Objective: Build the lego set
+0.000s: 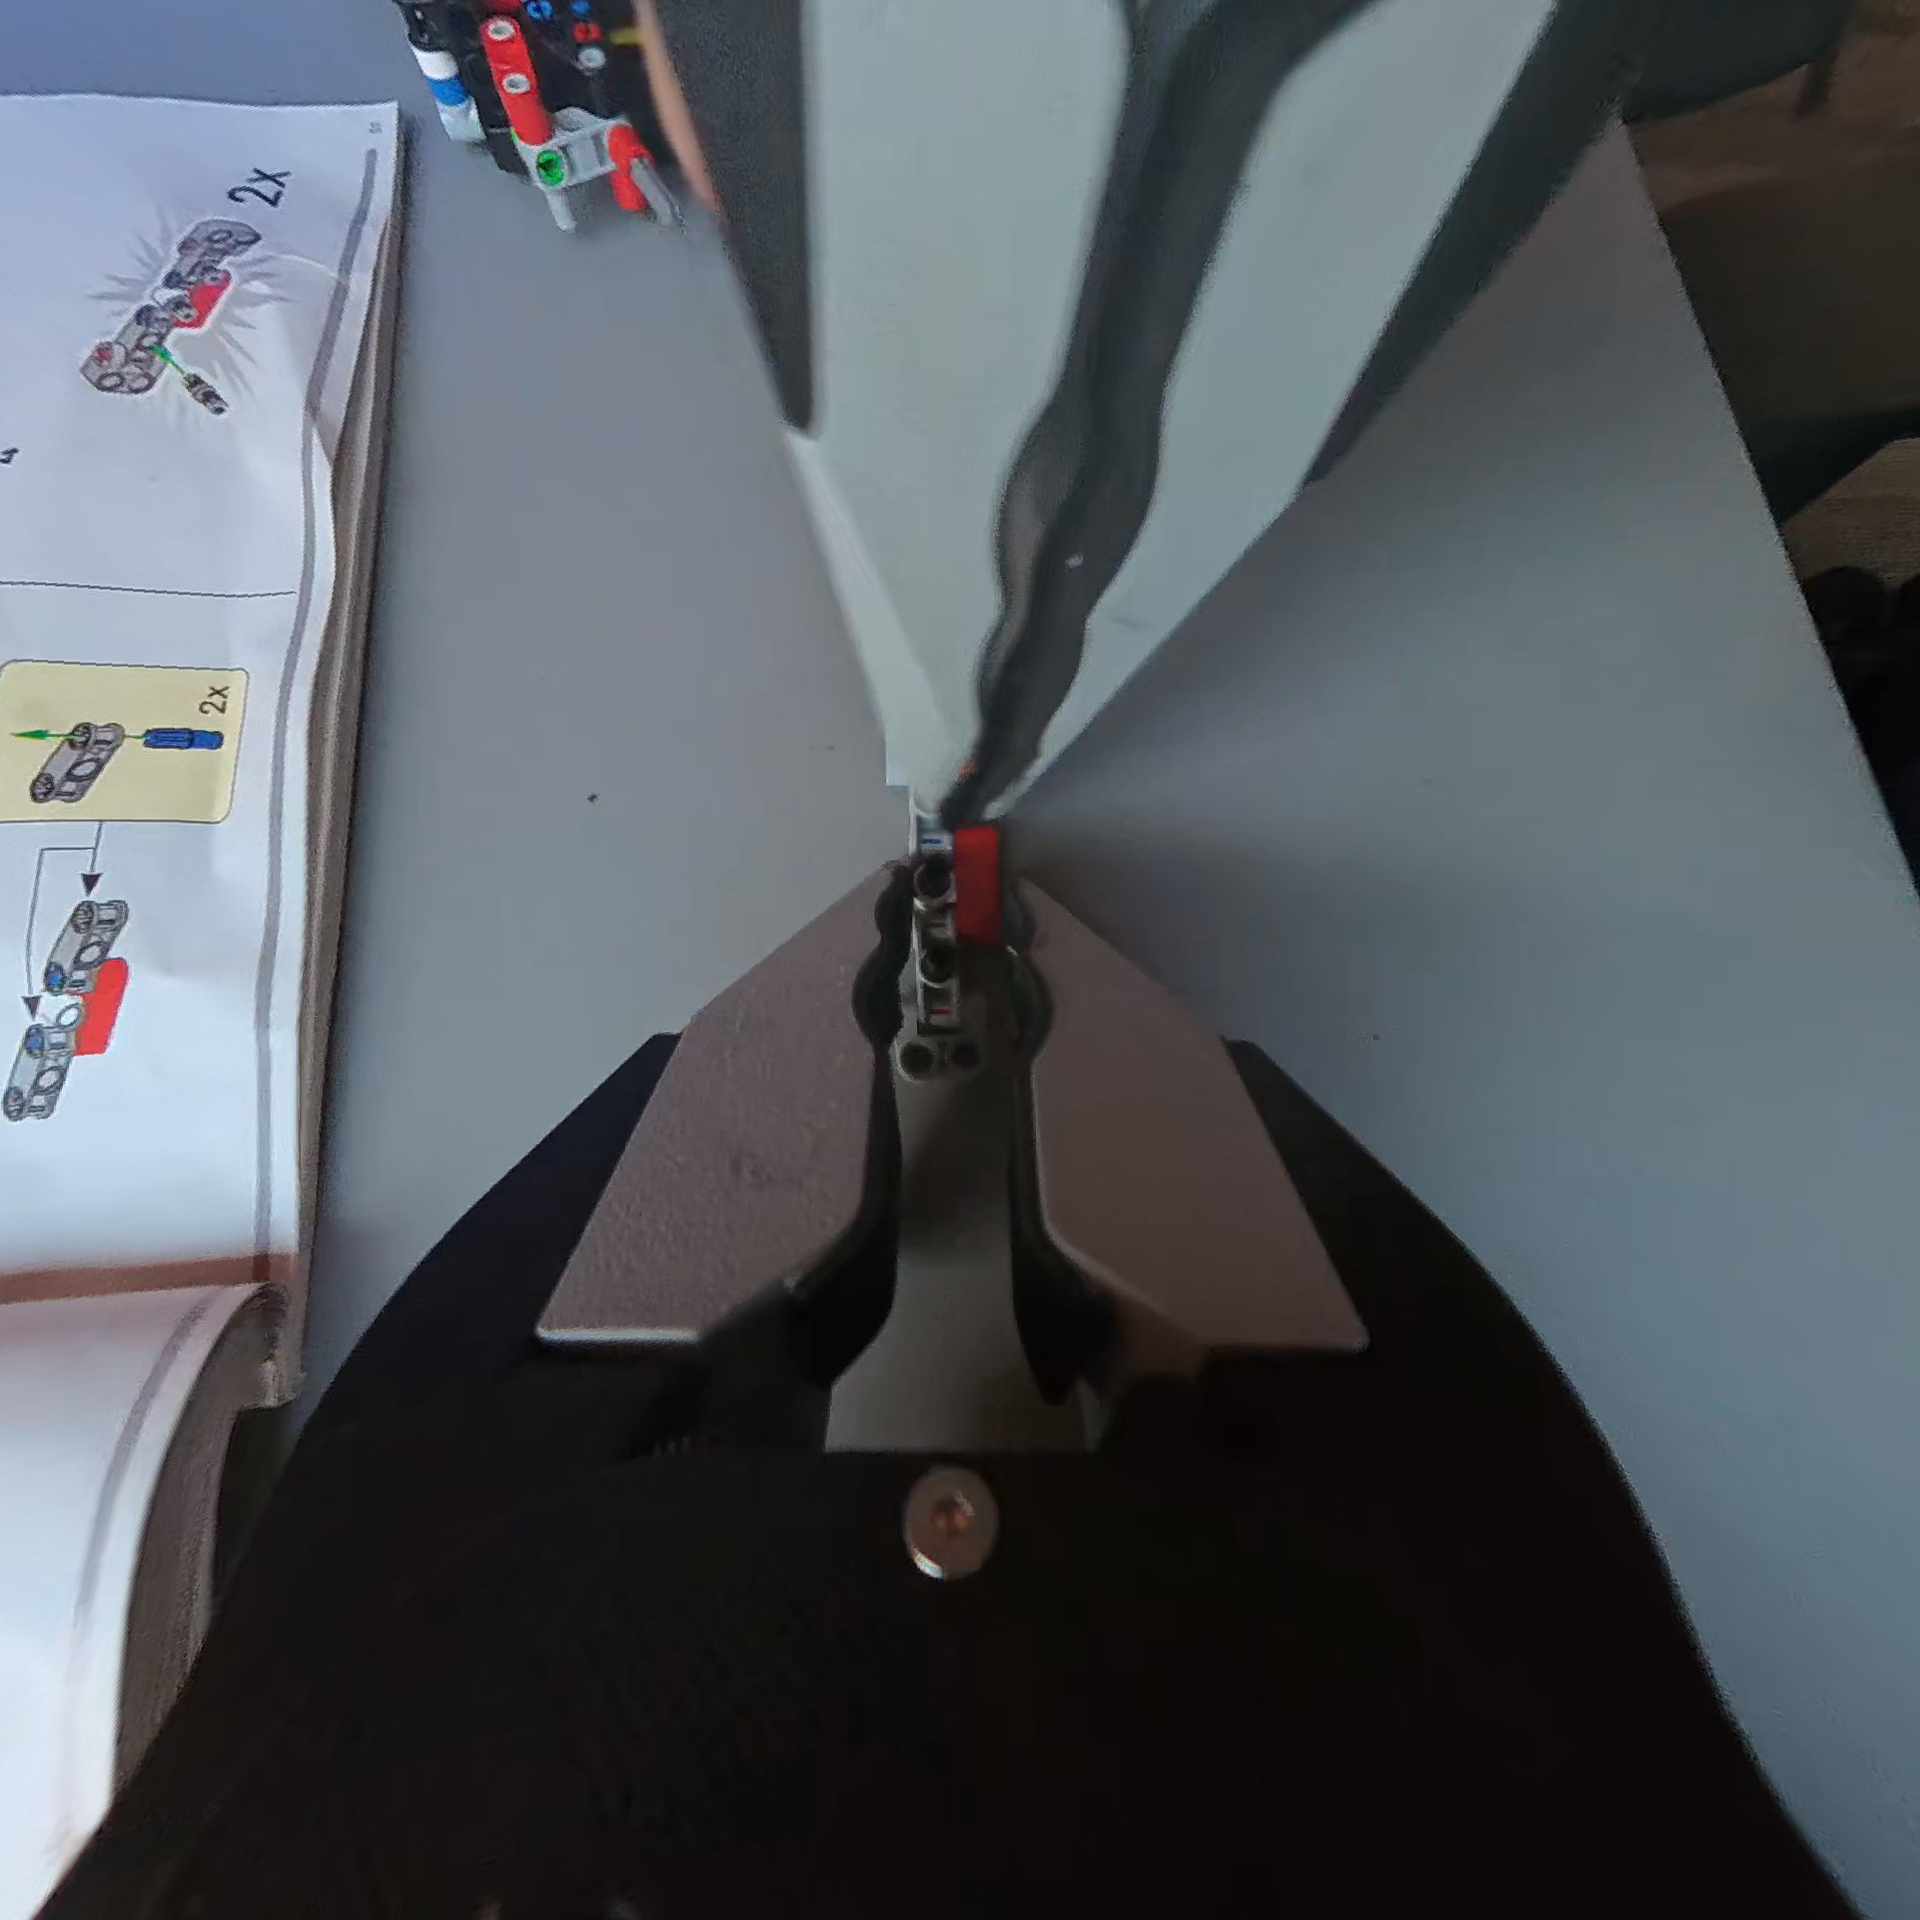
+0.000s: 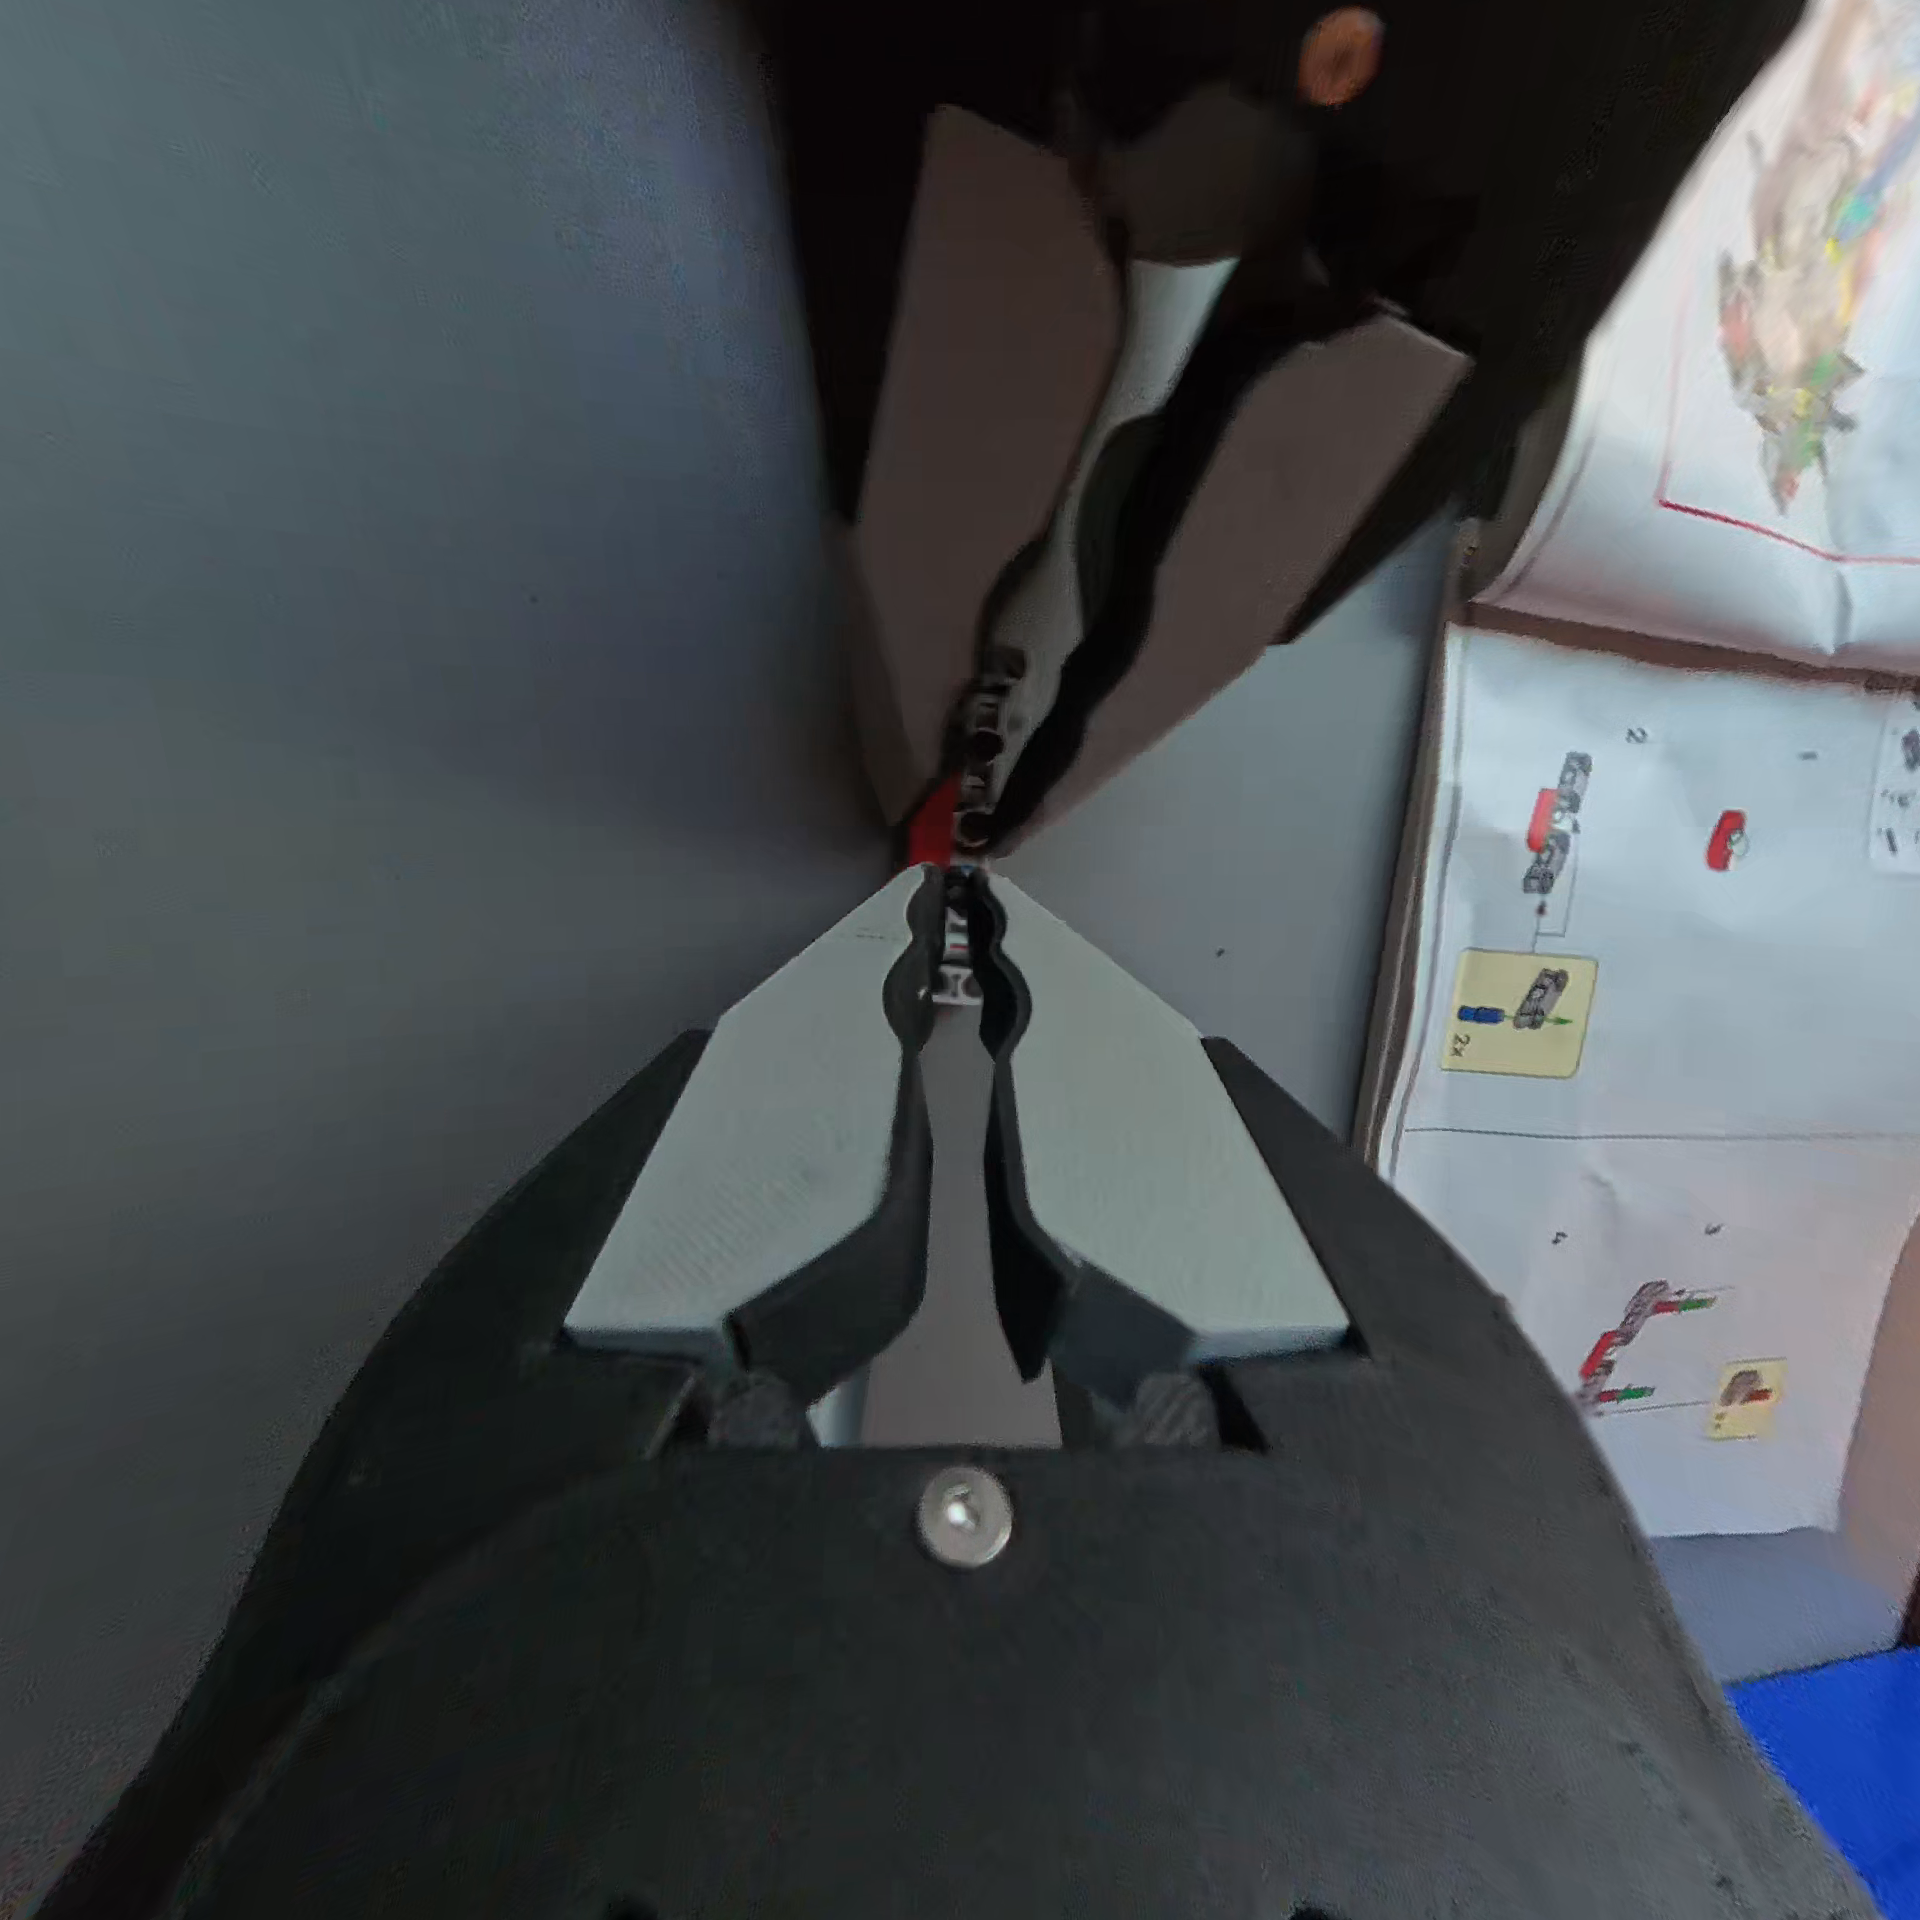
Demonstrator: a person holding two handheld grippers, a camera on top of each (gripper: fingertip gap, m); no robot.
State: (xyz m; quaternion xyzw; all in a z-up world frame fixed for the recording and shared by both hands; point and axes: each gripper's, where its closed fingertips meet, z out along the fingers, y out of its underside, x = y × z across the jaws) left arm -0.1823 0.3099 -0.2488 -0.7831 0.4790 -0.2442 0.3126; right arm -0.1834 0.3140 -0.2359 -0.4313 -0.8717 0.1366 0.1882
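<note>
Grey plastic beam (image 1: 932, 997) with round holes, a red piece (image 1: 978, 883) fixed to its side near one end, held in the air above the grey table (image 1: 582, 644), over the middle and toward the right edge. Clamped at one end by the left gripper (image 1: 940, 971), dark wavy pads (image 1: 881, 971) pressed on both flanks. Met nose to nose by the right gripper (image 2: 961, 940), narrowly clenched on a small grey part (image 2: 956, 987) that lines up with the beam's far end, a trace of blue at the joint. Seemingly already built: beam plus red piece, matching one of the printed drawings; whether the small part is fully seated, cannot tell, the joint being blurred and tiny. Apparently left: the finished shape on the page, and a second copy if the drawings are followed.

Further out, an open instruction booklet (image 1: 156, 675) lying along the left edge of the table, its pages showing grey beams, blue pins and red pieces. At the far left corner, a partly built model (image 1: 540, 114) in red, black, white and blue. Beside the near edge, a blue patch (image 2: 1829, 1766).
</note>
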